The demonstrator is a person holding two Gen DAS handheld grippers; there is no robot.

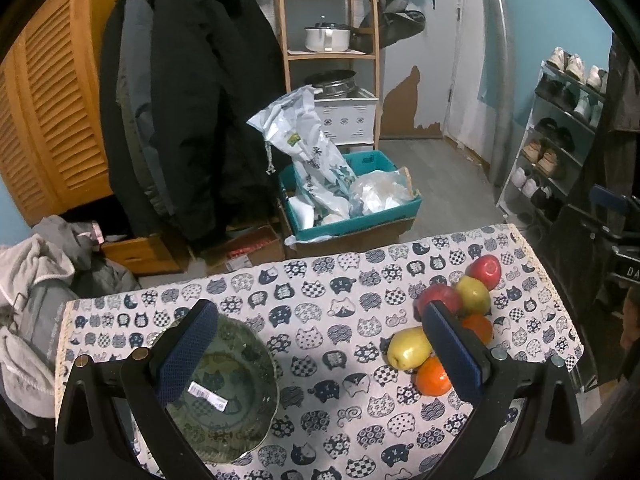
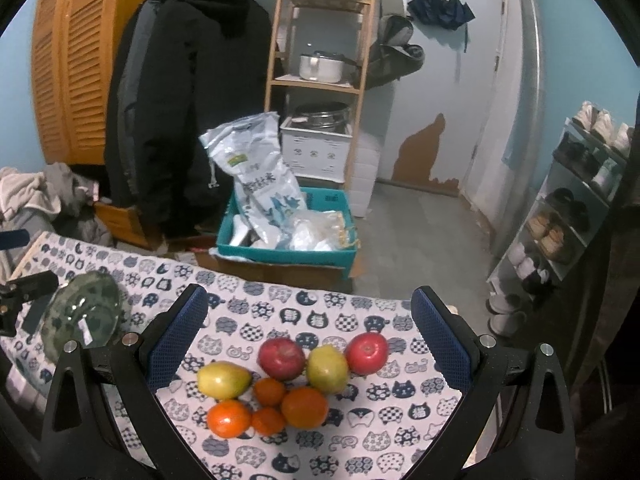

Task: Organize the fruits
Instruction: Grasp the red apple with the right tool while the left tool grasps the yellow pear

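A pile of fruit lies on the cat-print tablecloth (image 2: 360, 312): two red apples (image 2: 281, 358) (image 2: 367, 353), two yellow-green pears (image 2: 223, 379) (image 2: 327, 369) and several oranges (image 2: 305, 407). My right gripper (image 2: 316, 344) hangs open above the pile, fingers to either side, holding nothing. A green patterned glass bowl (image 1: 224, 392) with a sticker sits on the left of the table. My left gripper (image 1: 320, 354) is open over the cloth, its left finger above the bowl and its right finger (image 1: 452, 354) in front of the fruit (image 1: 406, 348). The bowl (image 2: 82, 316) also shows in the right wrist view.
Beyond the table's far edge stand a teal crate (image 2: 288, 254) with bags on a cardboard box, a wooden shelf (image 2: 320, 80) with pots, a hanging black coat (image 2: 180, 100) and a shoe rack (image 2: 572, 208). Clothes (image 1: 36, 280) are heaped at the left.
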